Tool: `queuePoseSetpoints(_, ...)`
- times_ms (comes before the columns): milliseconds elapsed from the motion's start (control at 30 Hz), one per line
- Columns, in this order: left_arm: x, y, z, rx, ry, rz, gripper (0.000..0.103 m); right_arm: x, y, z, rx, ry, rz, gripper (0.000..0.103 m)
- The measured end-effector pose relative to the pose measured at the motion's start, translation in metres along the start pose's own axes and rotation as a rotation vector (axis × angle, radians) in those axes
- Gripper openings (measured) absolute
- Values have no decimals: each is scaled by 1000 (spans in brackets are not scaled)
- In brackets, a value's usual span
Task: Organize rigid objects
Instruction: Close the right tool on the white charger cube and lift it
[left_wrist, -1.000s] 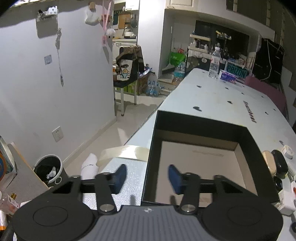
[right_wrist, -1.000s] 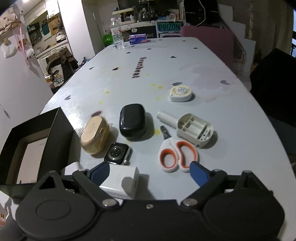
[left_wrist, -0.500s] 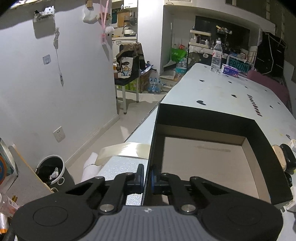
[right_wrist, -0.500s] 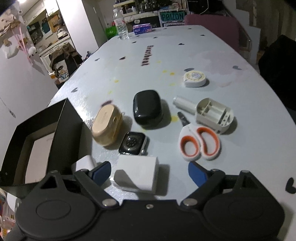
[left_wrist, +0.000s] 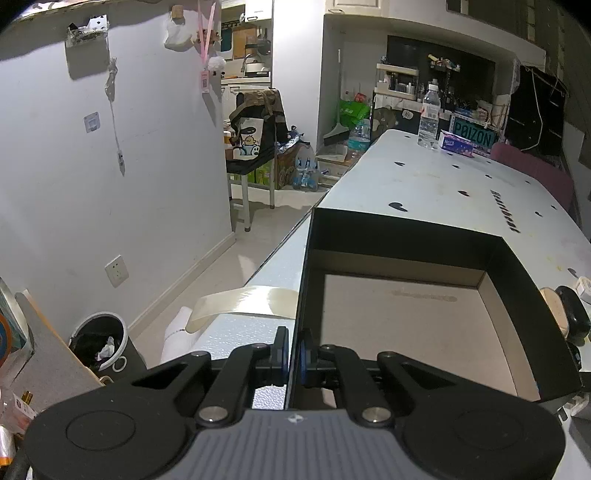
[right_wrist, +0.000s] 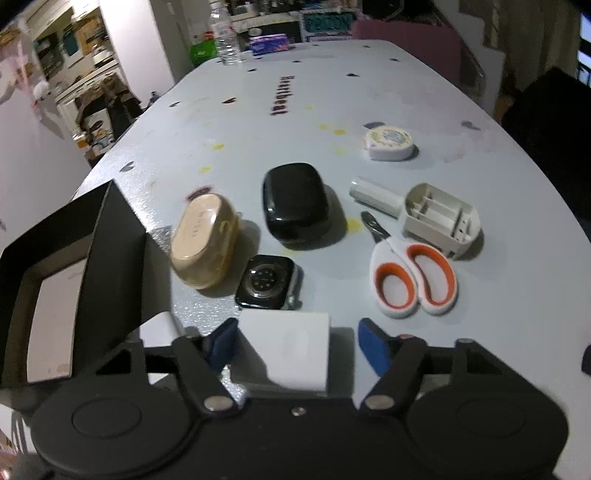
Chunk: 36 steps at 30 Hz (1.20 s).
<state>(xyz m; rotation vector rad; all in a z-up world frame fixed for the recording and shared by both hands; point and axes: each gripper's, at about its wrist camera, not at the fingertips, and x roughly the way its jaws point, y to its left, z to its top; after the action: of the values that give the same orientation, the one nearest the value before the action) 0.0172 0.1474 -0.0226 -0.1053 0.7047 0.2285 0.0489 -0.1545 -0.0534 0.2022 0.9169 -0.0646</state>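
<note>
Your left gripper (left_wrist: 291, 350) pinches the wall of the black box (left_wrist: 517, 295) at the table's left edge. Your right gripper (right_wrist: 295, 343), jaws just closing, straddles the white cube (right_wrist: 284, 350) without gripping it.

The right gripper (right_wrist: 297, 345) straddles a white rectangular plastic charger block (right_wrist: 282, 349); its blue jaws have just been closing, the left pad at the block's side, the right one apart. Beyond lie a dark square smartwatch body (right_wrist: 266, 282), a beige oval case (right_wrist: 203, 240), a glossy black rounded case (right_wrist: 295, 205) and white-and-orange-handled scissors (right_wrist: 412, 275). An open black cardboard box (right_wrist: 110, 254) stands left on the pale table (right_wrist: 498, 295).
</note>
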Motion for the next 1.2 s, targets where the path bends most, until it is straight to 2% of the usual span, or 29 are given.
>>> queuePoseSetpoints(33, 0, -1, 0, 0, 0, -2, 5, -1, 0, 0, -2, -2, 12, 56)
queuePoseSetpoints(67, -1, -1, 0, 0, 0, -5, 5, -2, 1, 0, -5, -4, 18, 55)
queuePoseSetpoints(267, -2, 1, 0, 8, -2, -15, 3, -4, 0, -3, -13, -17, 23, 54)
queuePoseSetpoints(600, -6, -9, -3, 79, -18, -5, 2, -12, -5, -6, -7, -29, 37, 53)
queuePoseSetpoints(833, -6, -11, -4, 106, -20, -4, 2, -40, -5, 4, -8, -108, 84, 53)
queuePoseSetpoints(1000, -6, -9, -3, 99, -16, -13, 2, -62, 16, 28, -44, -173, 130, 53)
queuePoseSetpoints(1200, -6, -8, -4, 98, -13, -14, 2, -61, 73, 60, -115, -145, 261, 53)
